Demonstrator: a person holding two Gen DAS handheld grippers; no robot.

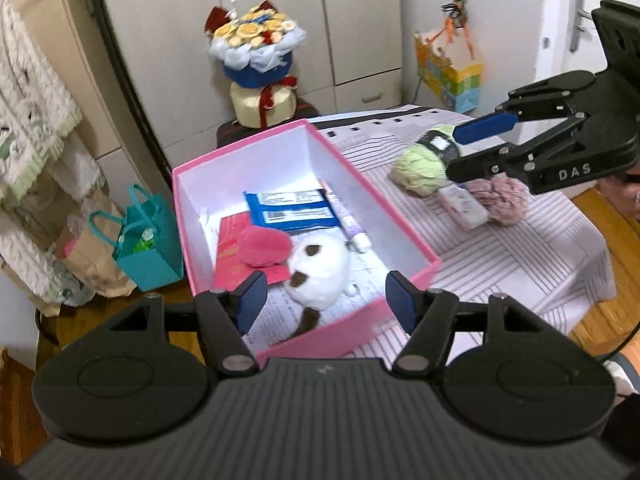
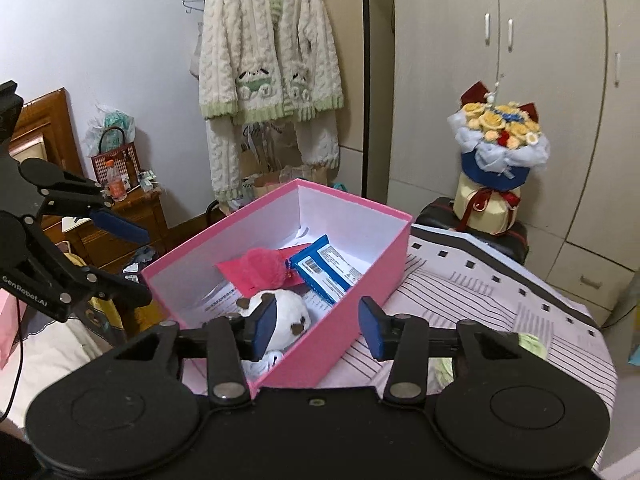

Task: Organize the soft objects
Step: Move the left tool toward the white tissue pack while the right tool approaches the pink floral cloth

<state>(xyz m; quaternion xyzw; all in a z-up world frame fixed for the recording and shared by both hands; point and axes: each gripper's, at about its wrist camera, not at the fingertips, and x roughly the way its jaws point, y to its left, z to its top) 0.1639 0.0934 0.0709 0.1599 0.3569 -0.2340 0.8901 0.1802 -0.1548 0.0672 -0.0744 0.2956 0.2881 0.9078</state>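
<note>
A pink box (image 1: 400, 220) stands open on a striped cloth (image 1: 500, 264). Inside lie a white plush with brown patches (image 1: 320, 268), a pink fuzzy pouch (image 1: 264, 246), blue packets (image 1: 288, 208) and a small tube (image 1: 348, 220). My left gripper (image 1: 326, 300) hovers open over the box's near end, nothing between its pads. Right of the box sit a green yarn ball (image 1: 418, 168) and a pink yarn ball (image 1: 508, 200); my right gripper (image 1: 456, 152) is open just above them. In the right wrist view that gripper (image 2: 318, 328) is empty above the box (image 2: 348, 308) and plush (image 2: 292, 312).
A flower bouquet (image 1: 256, 40) stands on a dark stool behind the box. A teal gift bag (image 1: 148, 248) and paper bags sit on the floor at the left. A knitted cardigan (image 2: 268, 60) hangs on the wall. A white packet (image 1: 466, 206) lies by the yarn.
</note>
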